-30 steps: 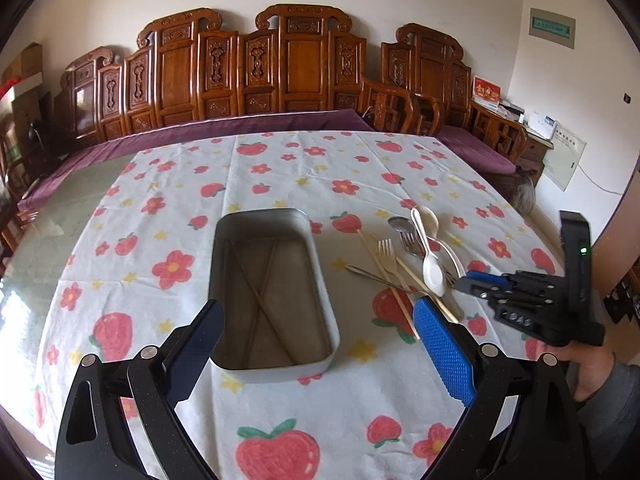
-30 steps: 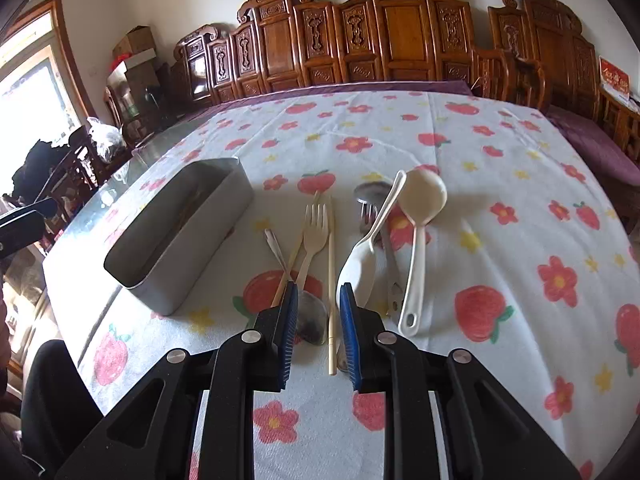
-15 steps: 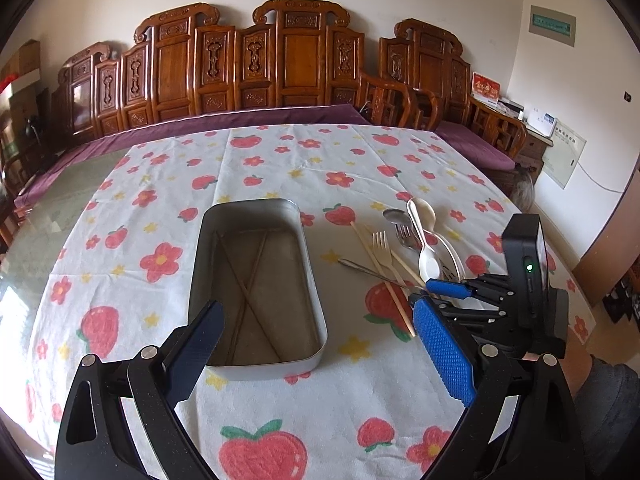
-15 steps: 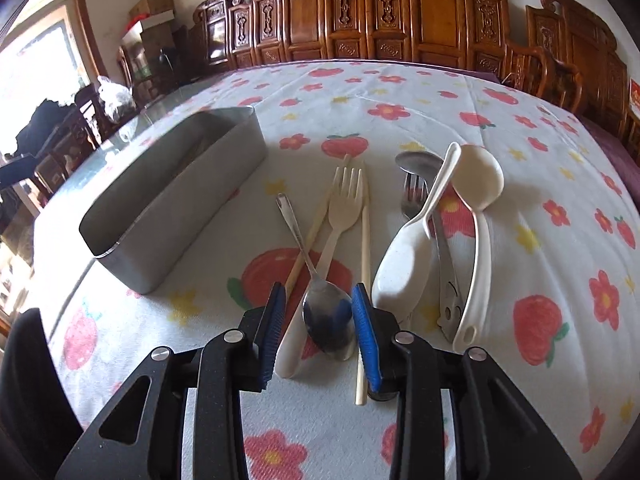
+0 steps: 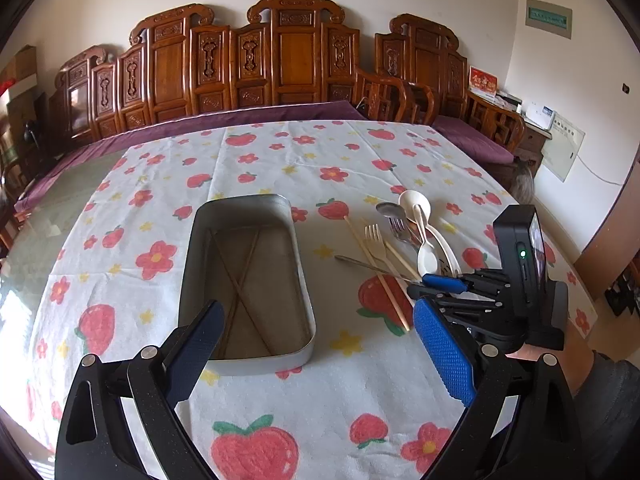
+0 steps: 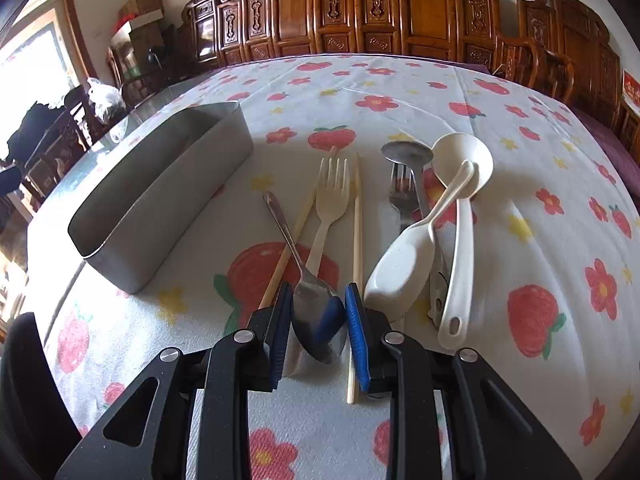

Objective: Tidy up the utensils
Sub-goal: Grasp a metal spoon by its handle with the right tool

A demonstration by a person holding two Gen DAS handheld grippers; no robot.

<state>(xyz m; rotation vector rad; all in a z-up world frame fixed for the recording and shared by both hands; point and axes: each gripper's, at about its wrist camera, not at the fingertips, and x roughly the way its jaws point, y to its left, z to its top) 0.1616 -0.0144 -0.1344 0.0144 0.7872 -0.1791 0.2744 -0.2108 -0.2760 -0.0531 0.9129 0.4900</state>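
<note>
A grey metal tin (image 5: 248, 280) (image 6: 160, 196) sits on the flowered tablecloth with two chopsticks (image 5: 240, 276) inside. To its right lie a metal spoon (image 6: 316, 312), a cream fork (image 6: 330, 204), two chopsticks (image 6: 357, 240), a metal fork (image 6: 400, 196), a second metal spoon (image 6: 406, 152), and two white spoons (image 6: 404, 268) (image 6: 460, 168). My right gripper (image 6: 318, 316) (image 5: 436, 284) straddles the metal spoon's bowl, jaws narrowly apart; I cannot tell whether the pads touch it. My left gripper (image 5: 316, 344) is open and empty above the tin's near end.
Carved wooden chairs (image 5: 296, 56) and a purple cushioned bench (image 5: 200, 124) line the far side of the table. Bare glass tabletop (image 5: 48, 216) shows left of the cloth. Boxes and clutter (image 6: 132, 40) stand at the far left in the right wrist view.
My right gripper has moved forward and down over the utensils, and its jaws now flank the metal spoon's bowl. The left gripper has drifted a little left and stays open.
</note>
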